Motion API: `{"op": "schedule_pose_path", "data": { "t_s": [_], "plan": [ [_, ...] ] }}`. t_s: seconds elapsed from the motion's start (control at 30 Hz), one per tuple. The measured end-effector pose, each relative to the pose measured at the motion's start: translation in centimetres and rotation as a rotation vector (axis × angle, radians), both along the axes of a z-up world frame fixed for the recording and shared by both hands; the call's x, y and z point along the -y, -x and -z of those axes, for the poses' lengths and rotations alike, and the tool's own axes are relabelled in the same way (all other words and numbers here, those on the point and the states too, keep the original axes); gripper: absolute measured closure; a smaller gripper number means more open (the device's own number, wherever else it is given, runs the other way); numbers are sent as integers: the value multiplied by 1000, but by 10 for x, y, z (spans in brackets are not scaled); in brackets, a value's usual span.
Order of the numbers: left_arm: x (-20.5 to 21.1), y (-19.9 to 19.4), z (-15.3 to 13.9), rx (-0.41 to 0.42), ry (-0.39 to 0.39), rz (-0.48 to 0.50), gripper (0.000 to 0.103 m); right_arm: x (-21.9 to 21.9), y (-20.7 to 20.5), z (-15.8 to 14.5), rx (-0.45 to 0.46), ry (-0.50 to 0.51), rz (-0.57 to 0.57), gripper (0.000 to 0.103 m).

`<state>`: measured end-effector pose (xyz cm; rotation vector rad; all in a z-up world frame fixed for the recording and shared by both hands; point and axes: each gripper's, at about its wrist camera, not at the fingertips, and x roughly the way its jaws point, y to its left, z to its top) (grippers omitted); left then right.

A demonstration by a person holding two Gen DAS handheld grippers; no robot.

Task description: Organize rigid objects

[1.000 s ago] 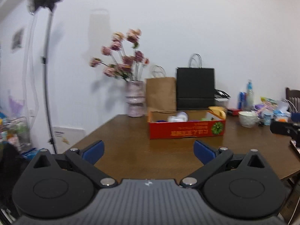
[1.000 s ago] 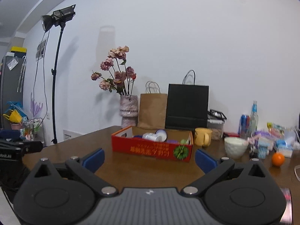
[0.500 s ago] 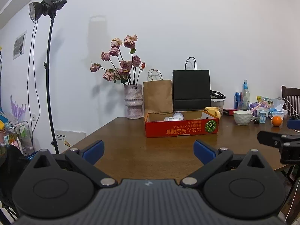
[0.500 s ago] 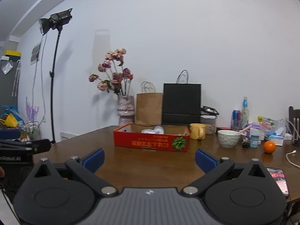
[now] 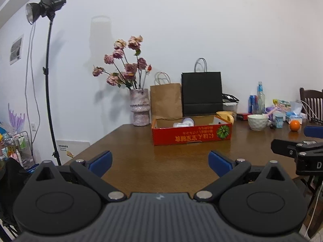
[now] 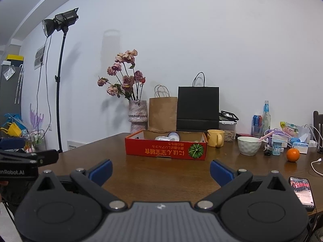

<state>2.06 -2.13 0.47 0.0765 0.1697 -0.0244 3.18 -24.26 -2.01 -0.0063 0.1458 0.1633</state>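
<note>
A red cardboard box (image 5: 191, 136) (image 6: 165, 151) lies on the brown table (image 5: 161, 161), with white containers (image 5: 184, 123) (image 6: 168, 137) inside. A yellow mug (image 6: 216, 138) (image 5: 226, 116) stands at its right end, then a white bowl (image 6: 248, 145) (image 5: 257, 122) and an orange (image 6: 293, 154) (image 5: 294, 125). My left gripper (image 5: 159, 161) is open and empty, held near the table's front edge. My right gripper (image 6: 160, 171) is open and empty, beside it to the right.
A vase of flowers (image 6: 137, 115), a brown bag (image 6: 162, 113) and a black bag (image 6: 197, 106) stand at the back. Bottles, cans and small packets crowd the back right (image 6: 262, 119). A phone (image 6: 301, 189) and a cable (image 6: 316, 166) lie at right. A light stand (image 5: 47, 80) stands left.
Both grippers have drawn back and lifted a little from the table, so the box looks farther away. Both stay open and empty.
</note>
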Motion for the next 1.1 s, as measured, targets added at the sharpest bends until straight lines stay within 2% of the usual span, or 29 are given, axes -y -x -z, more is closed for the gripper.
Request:
{"op": "schedule_pose_path", "data": {
  "t_s": [1.1],
  "plan": [
    [1, 1, 1, 11, -8, -5, 0, -2, -1, 4, -6, 1, -3, 0]
  ]
}}
